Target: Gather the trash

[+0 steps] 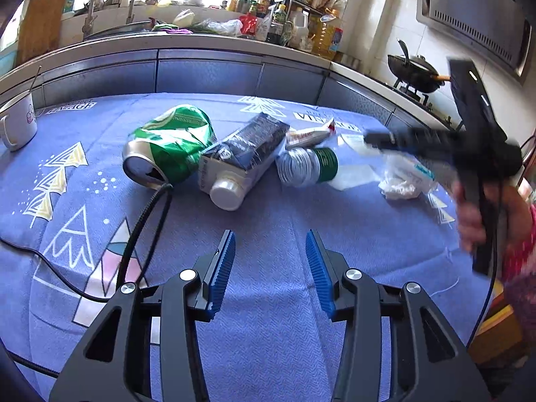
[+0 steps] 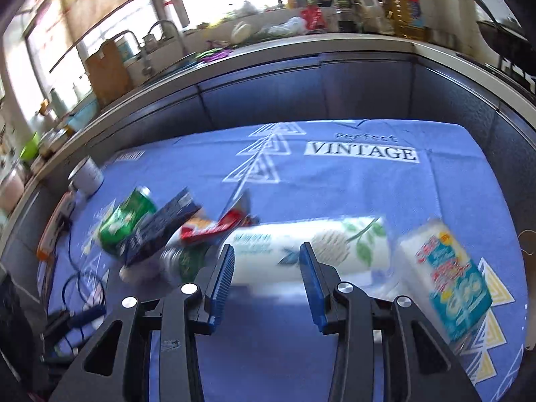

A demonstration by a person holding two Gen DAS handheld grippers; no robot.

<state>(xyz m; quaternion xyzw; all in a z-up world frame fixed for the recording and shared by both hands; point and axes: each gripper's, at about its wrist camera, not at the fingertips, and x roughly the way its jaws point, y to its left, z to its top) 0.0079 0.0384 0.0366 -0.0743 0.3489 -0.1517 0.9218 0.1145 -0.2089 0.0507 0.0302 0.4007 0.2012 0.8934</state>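
The trash lies in a heap mid-counter [image 1: 268, 251]: one crushed green can [image 1: 167, 144], one dark carton [image 1: 241, 157] whose long axis runs diagonally with its white cap toward us, one squashed plastic bottle [image 1: 306, 165], one red-and-white wrapper [image 1: 311, 134] and one crumpled tissue wad [image 1: 402, 184]. It sits ahead of our left tool [image 1: 270, 251], which is spread and empty. Our right tool [image 2: 266, 261] is also spread and empty, hovering over a paper roll [image 2: 311, 244]; one tissue pack [image 2: 445, 278] lies to its right. One mug [image 1: 18, 124] stands far left. We judge our left hand squarer to the carton.

Crushed can [image 2: 129, 221], dark carton [image 2: 160, 231], tissue packs [image 2: 445, 278]
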